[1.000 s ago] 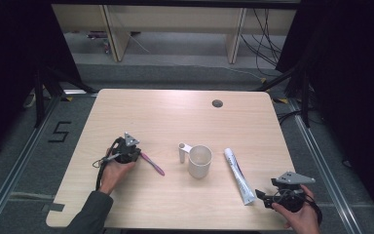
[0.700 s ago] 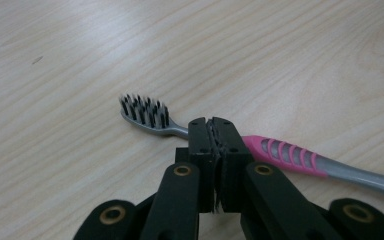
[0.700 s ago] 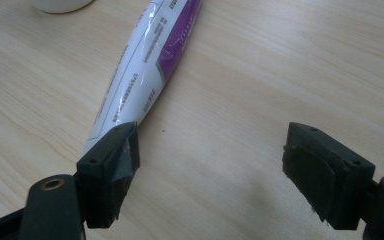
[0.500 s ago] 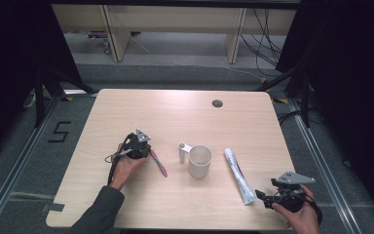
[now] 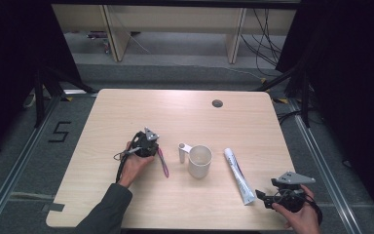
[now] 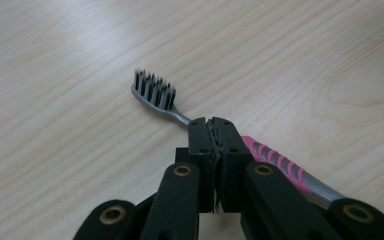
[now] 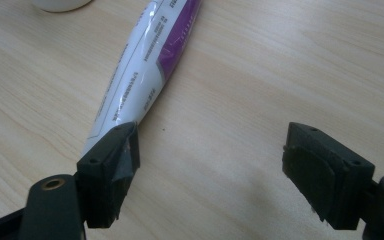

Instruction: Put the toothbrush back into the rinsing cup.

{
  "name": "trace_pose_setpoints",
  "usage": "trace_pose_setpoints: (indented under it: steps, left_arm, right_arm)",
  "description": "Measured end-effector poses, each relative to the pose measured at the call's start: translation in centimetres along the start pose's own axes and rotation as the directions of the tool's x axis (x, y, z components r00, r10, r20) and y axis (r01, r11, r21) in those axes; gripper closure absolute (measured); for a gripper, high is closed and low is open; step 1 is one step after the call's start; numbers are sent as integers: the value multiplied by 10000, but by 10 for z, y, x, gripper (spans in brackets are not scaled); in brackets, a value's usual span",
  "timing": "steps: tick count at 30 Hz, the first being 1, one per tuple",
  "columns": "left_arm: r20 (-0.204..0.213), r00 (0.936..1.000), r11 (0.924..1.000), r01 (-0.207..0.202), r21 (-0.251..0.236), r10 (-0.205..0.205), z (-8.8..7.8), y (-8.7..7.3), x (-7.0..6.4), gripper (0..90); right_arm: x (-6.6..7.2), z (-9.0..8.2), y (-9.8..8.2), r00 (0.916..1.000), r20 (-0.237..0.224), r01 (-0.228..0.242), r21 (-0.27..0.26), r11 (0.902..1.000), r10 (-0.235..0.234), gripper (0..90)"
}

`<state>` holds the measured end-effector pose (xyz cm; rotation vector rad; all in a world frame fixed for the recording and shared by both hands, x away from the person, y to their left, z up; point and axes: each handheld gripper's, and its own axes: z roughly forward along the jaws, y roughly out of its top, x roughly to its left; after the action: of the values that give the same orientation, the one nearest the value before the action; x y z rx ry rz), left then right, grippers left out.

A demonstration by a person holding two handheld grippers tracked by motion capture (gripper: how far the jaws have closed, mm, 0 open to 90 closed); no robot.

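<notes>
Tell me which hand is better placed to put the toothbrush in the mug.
Left. Its gripper is shut on the toothbrush, right beside the mug. The right gripper stands open by the toothpaste.

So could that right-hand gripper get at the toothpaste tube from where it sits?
Probably yes. The right gripper has its jaws wide open, and the toothpaste tube lies just ahead, its flat end by one jaw. Bare table lies between; it would need to shift sideways.
</notes>
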<state>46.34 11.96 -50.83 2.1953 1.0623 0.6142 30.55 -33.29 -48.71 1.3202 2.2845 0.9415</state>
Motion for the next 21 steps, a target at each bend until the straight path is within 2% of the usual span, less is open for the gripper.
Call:
trace_pose_setpoints:
  steps: [5,8,14,19,21]
  left_arm:
    - [55,9999,9999,-101,-29,101,2,5,-6,868]
    - [68,9999,9999,-142,17,142,3,6,-7,856]
    - [140,9997,9997,203,-100,-202,-6,7,-2,788]
    - [305,9962,9966,818,-81,-815,-15,7,3,715]
    - [427,9937,9946,1035,47,-1036,-16,8,2,654]
  right_arm:
    - [0,0,0,9999,-107,-26,-3,10000,26,237]
    - [0,0,0,10000,3,74,-40,10000,-74,237]
    - [0,1,0,10000,-82,8,-74,10000,-9,237]
    - [0,1,0,10000,-58,17,-55,10000,-18,237]
    - [0,0,0,10000,-23,67,-38,10000,-67,237]
